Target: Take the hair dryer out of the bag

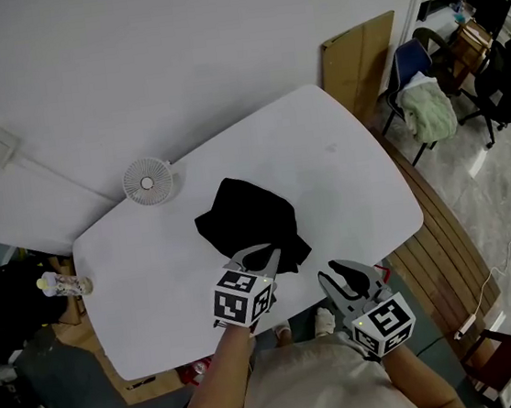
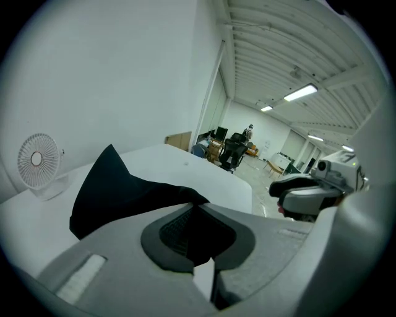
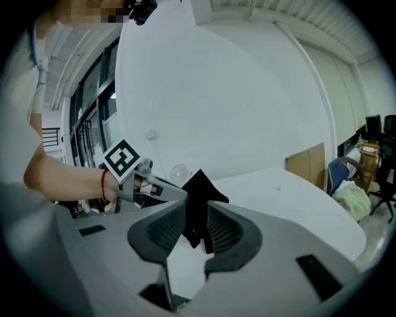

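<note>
A black cloth bag (image 1: 243,214) lies on the white table (image 1: 344,169), peaked at its far end. No hair dryer shows in any view. My left gripper (image 1: 267,260) is shut on the bag's near edge, and in the left gripper view the black bag (image 2: 117,192) runs into its closed jaws. My right gripper (image 1: 347,275) hovers at the table's front edge, just right of the bag, jaws apart. In the right gripper view the lifted bag (image 3: 199,192) hangs in the gap of the right gripper (image 3: 193,229) without being pinched, beside the left gripper (image 3: 176,195).
A small white fan (image 1: 147,182) stands at the table's far left edge. A bottle (image 1: 62,285) lies off the left end. Chairs with a green cloth (image 1: 430,108) and a wooden board (image 1: 358,61) stand to the right, past the table.
</note>
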### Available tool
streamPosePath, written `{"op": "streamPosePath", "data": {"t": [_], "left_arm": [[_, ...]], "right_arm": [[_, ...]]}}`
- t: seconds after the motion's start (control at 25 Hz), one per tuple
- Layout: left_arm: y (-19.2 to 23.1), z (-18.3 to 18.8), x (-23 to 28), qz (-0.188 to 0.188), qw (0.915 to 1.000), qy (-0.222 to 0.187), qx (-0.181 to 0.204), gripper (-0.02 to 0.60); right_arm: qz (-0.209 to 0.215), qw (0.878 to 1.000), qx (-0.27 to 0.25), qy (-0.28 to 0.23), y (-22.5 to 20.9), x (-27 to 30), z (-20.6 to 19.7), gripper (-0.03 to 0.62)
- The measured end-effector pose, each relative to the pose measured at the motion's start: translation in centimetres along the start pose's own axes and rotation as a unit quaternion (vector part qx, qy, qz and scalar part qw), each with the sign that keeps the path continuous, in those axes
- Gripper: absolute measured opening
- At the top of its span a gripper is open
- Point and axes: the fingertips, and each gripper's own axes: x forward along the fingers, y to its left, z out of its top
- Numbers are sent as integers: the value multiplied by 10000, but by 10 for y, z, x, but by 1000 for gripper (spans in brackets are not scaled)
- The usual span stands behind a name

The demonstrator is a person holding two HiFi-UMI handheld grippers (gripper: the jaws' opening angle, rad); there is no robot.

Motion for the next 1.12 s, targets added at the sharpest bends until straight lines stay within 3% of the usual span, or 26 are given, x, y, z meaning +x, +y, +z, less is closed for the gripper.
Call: {"op": "streamPosePath", "data": {"t": [0.2,0.36,0.68,0.92,1.12], "left_arm": [[2,9,-8,-91,9999,129,-16,15],[10,3,-7,-121,9996,251,-93,14],[16,-1,-6,-217,9991,262,-262,14],[19,2,-8,-394,9983,161,-393,15],[19,0,-10,-544,9974,165,-436,14]], "right_arm": [[79,10000,1,18,4,9,4,103],[286,9993,-166,170,13,29,3,56],[611,9961,-445,459,27,63,-3,28],[850,9899,-734,864,36,90,-19,20],[732,9841,-866,1368,28,116,-42,20]]}}
